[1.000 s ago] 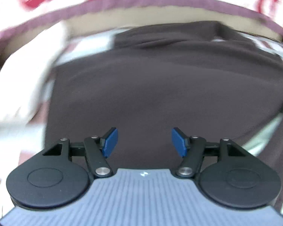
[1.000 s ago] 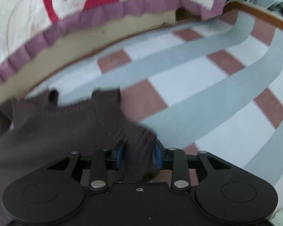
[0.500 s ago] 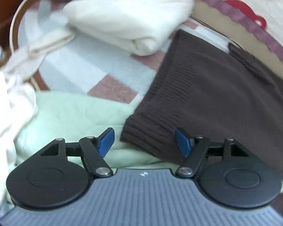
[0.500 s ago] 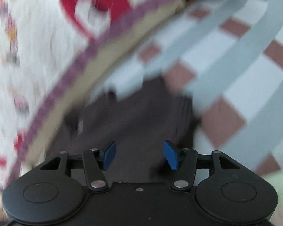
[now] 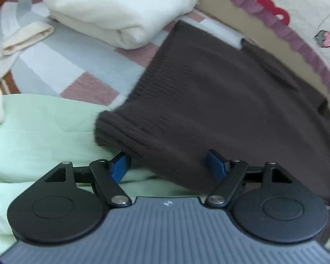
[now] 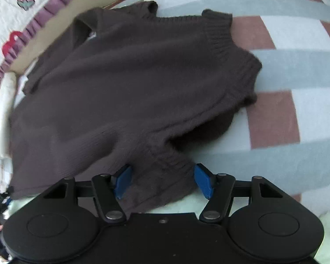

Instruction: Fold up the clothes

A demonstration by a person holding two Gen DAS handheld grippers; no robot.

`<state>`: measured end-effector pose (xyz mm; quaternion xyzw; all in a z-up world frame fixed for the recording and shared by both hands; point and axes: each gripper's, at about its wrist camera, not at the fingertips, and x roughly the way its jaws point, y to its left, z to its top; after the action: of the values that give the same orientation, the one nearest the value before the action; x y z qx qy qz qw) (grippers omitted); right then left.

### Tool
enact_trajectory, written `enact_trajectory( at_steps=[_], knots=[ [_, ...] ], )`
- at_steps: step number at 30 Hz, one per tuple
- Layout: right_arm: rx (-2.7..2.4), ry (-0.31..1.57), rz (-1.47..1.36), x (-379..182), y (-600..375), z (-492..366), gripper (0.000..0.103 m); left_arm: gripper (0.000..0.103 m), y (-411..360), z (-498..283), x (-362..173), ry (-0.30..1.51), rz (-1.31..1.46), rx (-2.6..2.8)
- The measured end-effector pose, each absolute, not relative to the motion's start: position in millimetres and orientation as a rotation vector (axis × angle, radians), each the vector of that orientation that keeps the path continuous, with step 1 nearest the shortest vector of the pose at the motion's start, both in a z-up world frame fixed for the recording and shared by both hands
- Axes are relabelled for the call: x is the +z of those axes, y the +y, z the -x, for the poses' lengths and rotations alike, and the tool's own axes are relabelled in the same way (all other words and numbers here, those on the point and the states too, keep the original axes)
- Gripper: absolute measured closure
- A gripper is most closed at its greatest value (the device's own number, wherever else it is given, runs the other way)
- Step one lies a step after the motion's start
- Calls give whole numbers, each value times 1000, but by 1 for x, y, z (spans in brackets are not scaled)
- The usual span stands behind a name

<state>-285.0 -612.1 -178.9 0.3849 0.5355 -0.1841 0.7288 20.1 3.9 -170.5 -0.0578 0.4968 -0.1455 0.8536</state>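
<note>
Left wrist view: we find the dark brown knitted sweater [image 5: 220, 101] spread on the grey, white and red checked bed cover [image 5: 55, 66], its ribbed hem between our left gripper's [image 5: 168, 165] released fingers. Our right gripper [image 6: 162, 180] likewise stands spread around a hem corner. Folded cream cloth [image 5: 121, 6] lies beyond.

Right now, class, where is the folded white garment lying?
In the left wrist view, the folded white garment lies upper left on the checked cover, just left of the brown sweater.
</note>
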Motion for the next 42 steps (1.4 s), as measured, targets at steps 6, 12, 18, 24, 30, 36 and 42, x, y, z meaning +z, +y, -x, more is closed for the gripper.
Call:
enact_trajectory(
  at_steps=[6, 12, 18, 24, 30, 36, 42],
  knots=[
    [-388, 1322, -826, -205, -621, 266, 21, 20, 22, -37, -175, 981, 193, -240],
    [-292, 1068, -938, -180, -627, 284, 87, 44, 24, -35, -190, 997, 280, -287],
    [-316, 888, -953, -116, -616, 340, 99, 94, 32, -26, -158, 934, 308, -341],
    [-337, 988, -842, -102, -607, 361, 96, 95, 40, -25, -142, 986, 231, -350],
    [-267, 1047, -619, -118, -547, 314, 79, 95, 23, -19, -157, 1006, 102, -332],
    [-47, 1176, -291, -128, -460, 268, 47, 50, 3, 4, -138, 966, -109, -438],
    [14, 1297, -385, -164, -436, 244, 47, 39, -10, 19, -113, 982, -156, -703]
  ],
)
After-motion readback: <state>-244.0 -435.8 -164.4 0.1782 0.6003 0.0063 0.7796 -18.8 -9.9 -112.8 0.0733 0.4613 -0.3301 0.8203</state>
